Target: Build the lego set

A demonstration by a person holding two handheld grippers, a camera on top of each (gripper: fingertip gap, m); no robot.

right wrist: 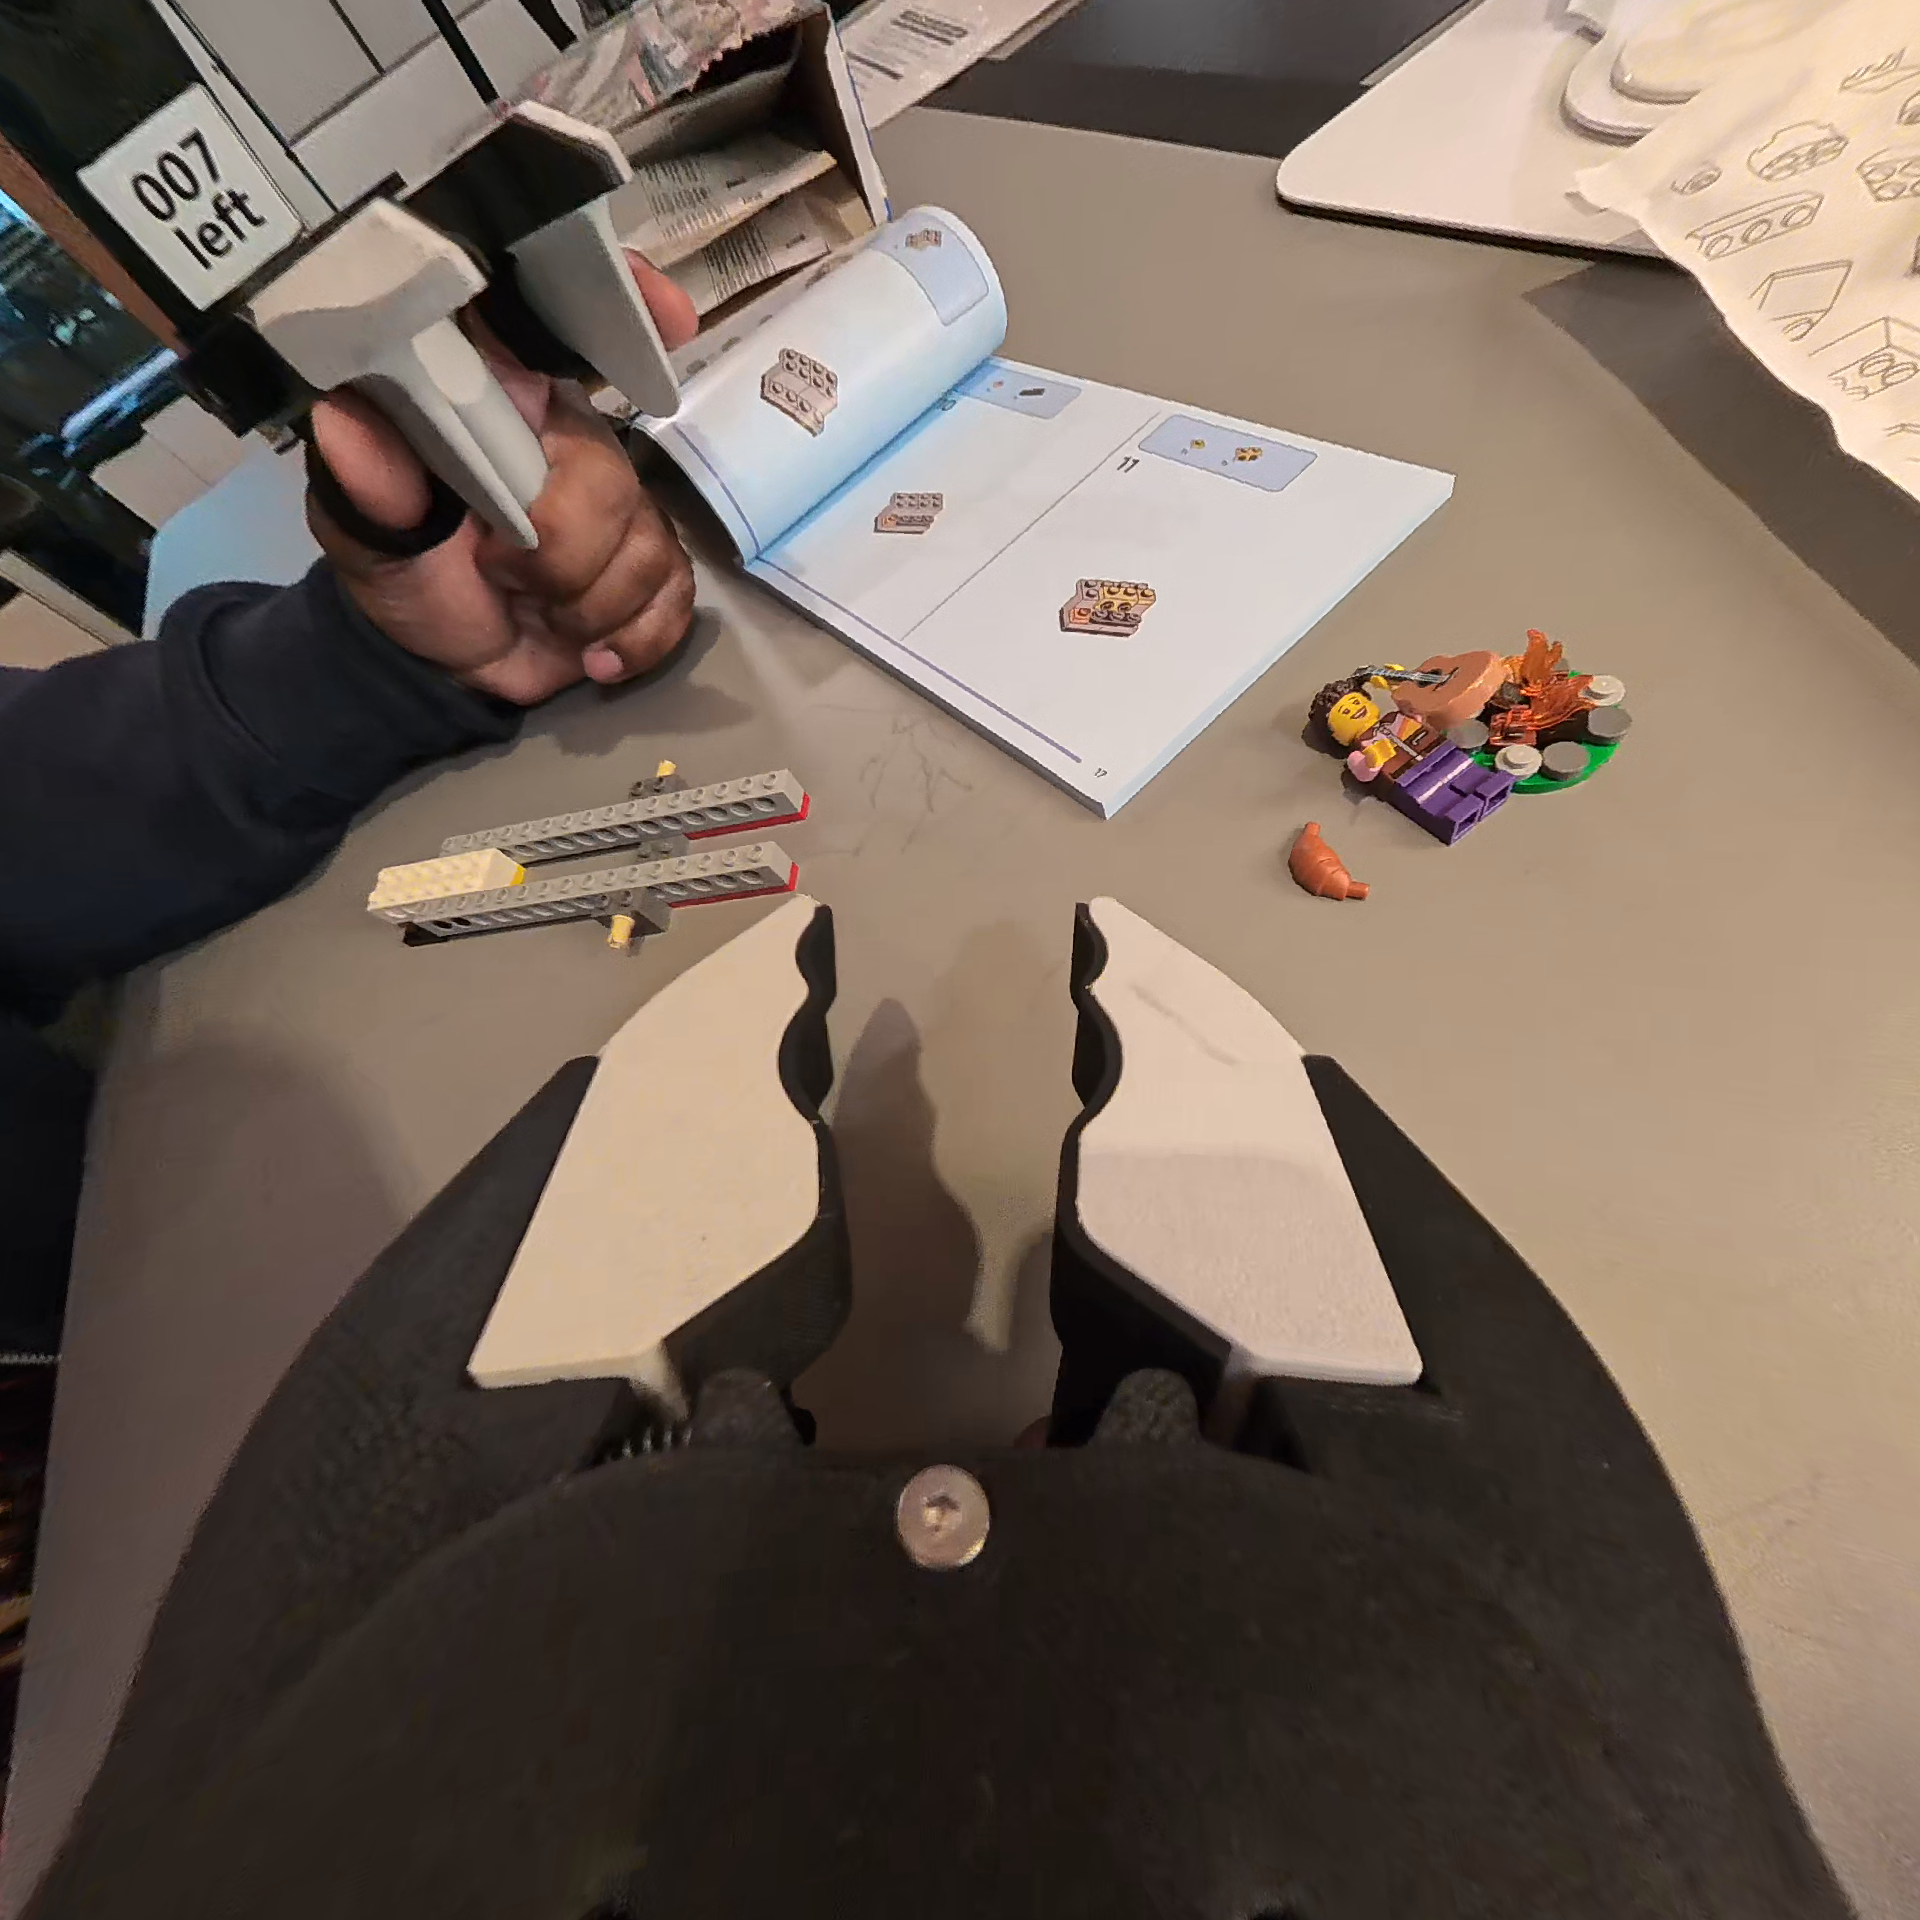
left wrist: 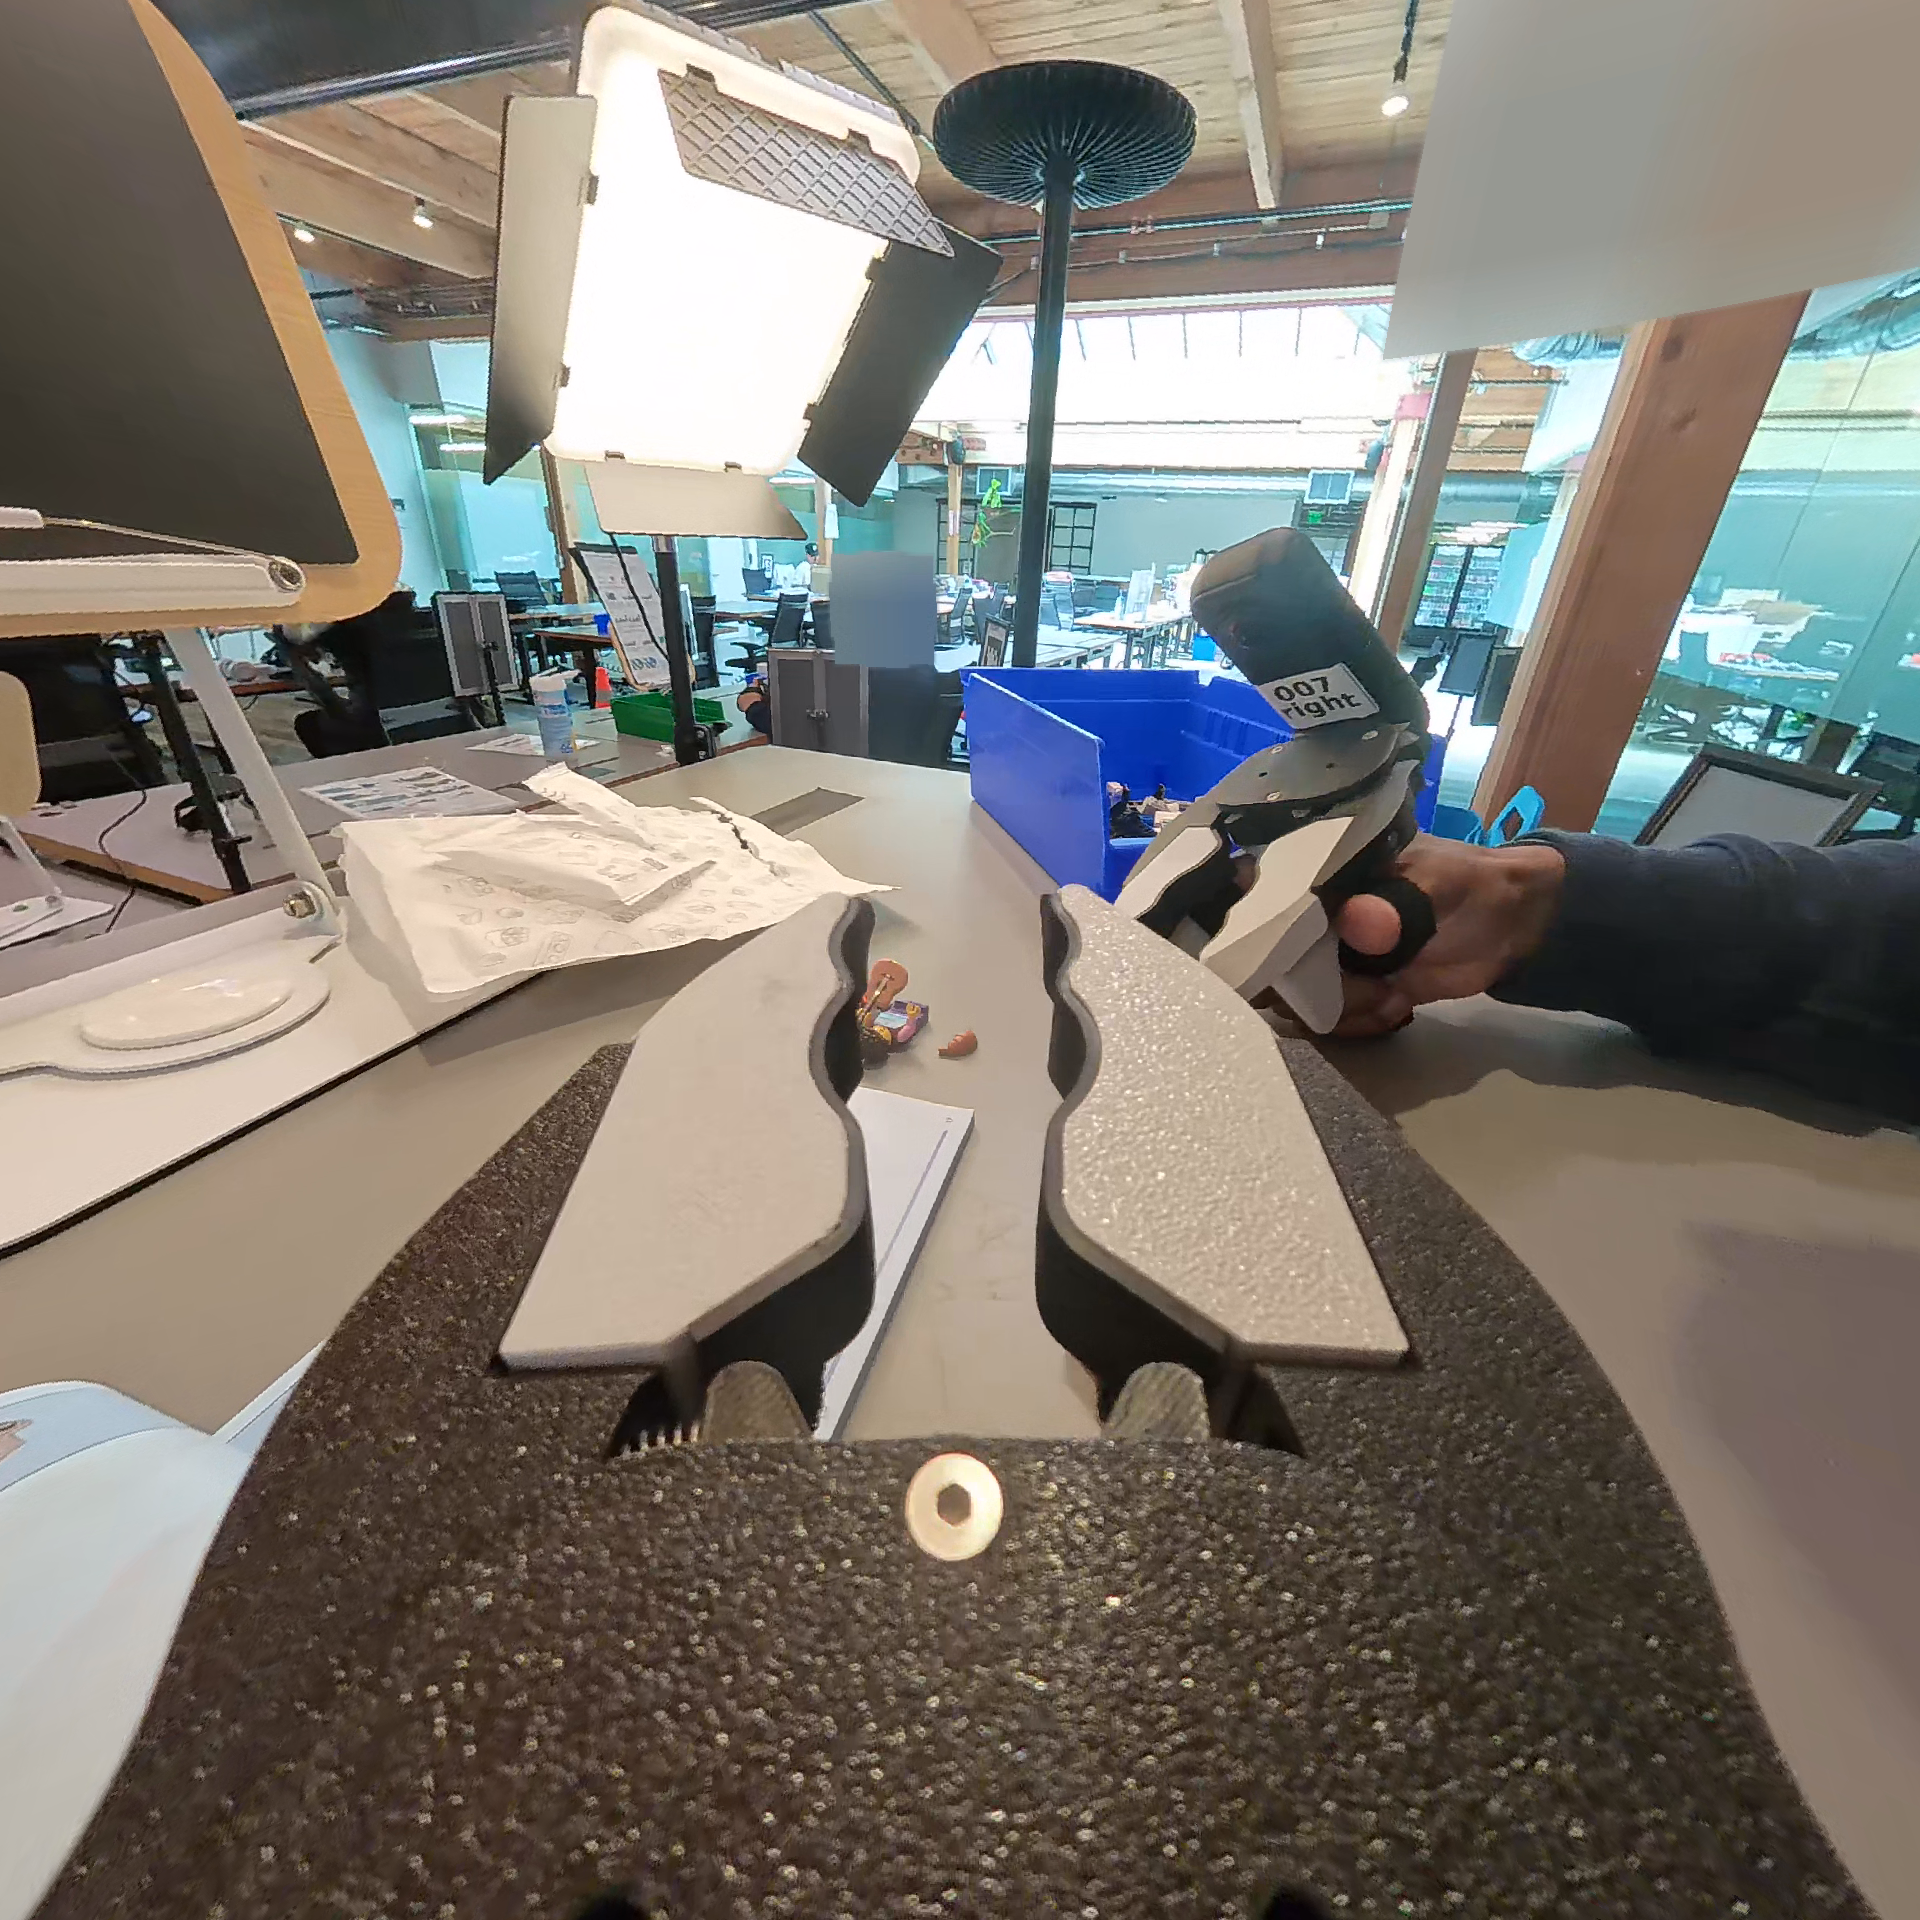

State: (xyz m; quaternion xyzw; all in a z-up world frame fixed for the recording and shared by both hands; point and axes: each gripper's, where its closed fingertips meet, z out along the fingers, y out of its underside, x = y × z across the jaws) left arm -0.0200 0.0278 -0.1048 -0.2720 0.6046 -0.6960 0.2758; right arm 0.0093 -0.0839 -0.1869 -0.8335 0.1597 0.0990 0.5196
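Both tongs, left (left wrist: 956,925) and right (right wrist: 951,935), gape bare above grey table (right wrist: 1558,1143), near croissant (right wrist: 1325,862).

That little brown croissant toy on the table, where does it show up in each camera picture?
Left wrist view: croissant lies small at centre, seen between the left gripper's fingers.
Right wrist view: croissant lies right of centre, beyond the right finger.
Shared landmark: the minifigure, just beside it in both.

We see bare table (right wrist: 1039,904) ahead of our right gripper (right wrist: 951,925); a brick frame (right wrist: 592,857) crowds its left, a booklet (right wrist: 1039,540) lies beyond, a toy figure (right wrist: 1455,727) right.
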